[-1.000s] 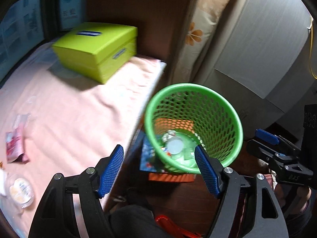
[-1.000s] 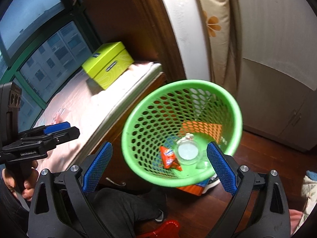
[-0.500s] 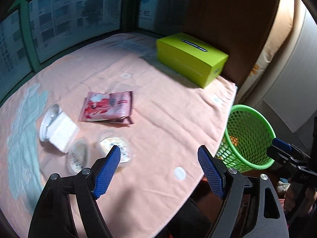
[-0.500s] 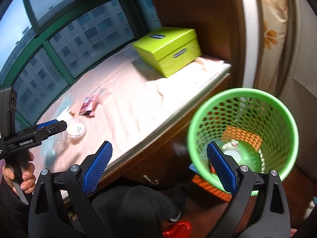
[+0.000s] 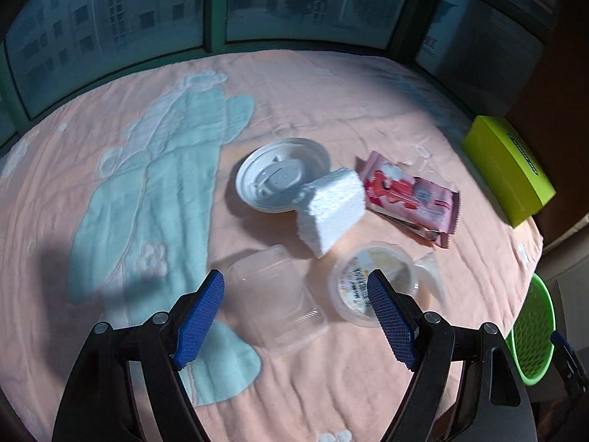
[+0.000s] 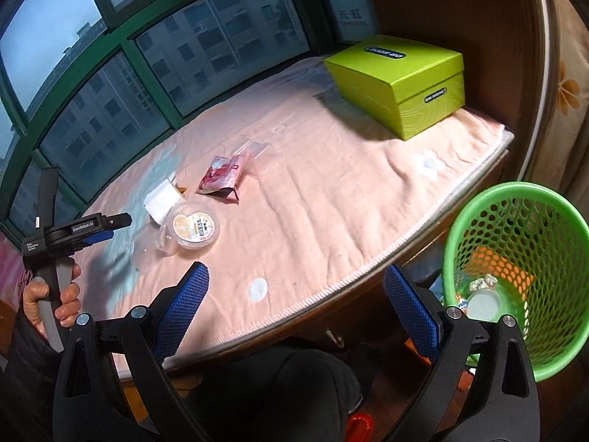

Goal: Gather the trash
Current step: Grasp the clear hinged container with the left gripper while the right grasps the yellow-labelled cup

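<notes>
On the pink fleece blanket we see trash: clear square clamshell, round foil-lidded cup, white foam block. Left gripper and right gripper: wide, empty.

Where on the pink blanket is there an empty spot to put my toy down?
Bare patches: between the pink wrapper and the green box, and along the blanket's near edge toward the green basket. It is crowded around the white lid, foam block, clear tray and pudding cup.
</notes>
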### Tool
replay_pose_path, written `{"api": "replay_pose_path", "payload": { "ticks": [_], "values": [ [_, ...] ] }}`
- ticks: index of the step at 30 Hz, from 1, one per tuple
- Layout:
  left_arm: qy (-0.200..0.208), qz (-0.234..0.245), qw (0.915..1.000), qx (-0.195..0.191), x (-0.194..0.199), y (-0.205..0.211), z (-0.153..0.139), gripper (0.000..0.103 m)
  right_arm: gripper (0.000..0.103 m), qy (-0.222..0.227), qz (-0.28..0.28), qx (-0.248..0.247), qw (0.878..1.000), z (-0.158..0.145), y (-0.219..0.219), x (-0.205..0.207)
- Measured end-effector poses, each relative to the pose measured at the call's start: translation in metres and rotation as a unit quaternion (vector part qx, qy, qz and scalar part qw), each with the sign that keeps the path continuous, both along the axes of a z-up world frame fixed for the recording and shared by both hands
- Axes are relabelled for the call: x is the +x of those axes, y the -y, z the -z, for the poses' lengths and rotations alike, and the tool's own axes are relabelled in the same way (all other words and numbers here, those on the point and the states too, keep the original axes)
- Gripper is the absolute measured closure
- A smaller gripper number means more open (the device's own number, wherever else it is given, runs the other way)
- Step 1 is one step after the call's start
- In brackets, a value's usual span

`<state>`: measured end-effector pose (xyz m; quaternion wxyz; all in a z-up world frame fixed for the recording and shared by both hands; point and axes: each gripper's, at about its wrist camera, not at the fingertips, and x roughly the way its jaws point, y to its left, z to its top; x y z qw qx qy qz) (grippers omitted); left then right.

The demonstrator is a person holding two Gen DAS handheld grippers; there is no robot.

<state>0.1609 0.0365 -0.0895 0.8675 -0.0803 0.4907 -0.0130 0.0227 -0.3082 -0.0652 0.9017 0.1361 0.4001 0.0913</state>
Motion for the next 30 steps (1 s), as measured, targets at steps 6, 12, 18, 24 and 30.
{"api": "replay_pose_path", "payload": {
  "ticks": [6,12,18,24,30],
  "values": [
    [-0.038,-0.036,0.9984,-0.019,0.012,-0.019,0.021,0.026,0.008,-0.008,-0.027,-0.004,1.0,0.004,-0.021,0.011],
    [-0.062,-0.041,0.9968,-0.029,0.021,-0.015,0.034,0.029,0.008,-0.018,-0.046,-0.006,0.999,0.012,-0.035,0.023],
    [-0.084,-0.052,0.9946,-0.032,0.028,-0.015,0.046,0.03,0.008,-0.024,-0.072,-0.013,0.997,0.018,-0.049,0.033],
    [-0.103,-0.054,0.9929,-0.027,0.033,-0.014,0.057,0.044,0.01,-0.034,-0.091,-0.012,0.995,0.026,-0.06,0.043],
    [-0.093,-0.05,0.9936,-0.041,0.029,-0.016,0.049,0.053,0.014,-0.037,-0.122,-0.009,0.992,0.032,-0.074,0.054]
  ]
}}
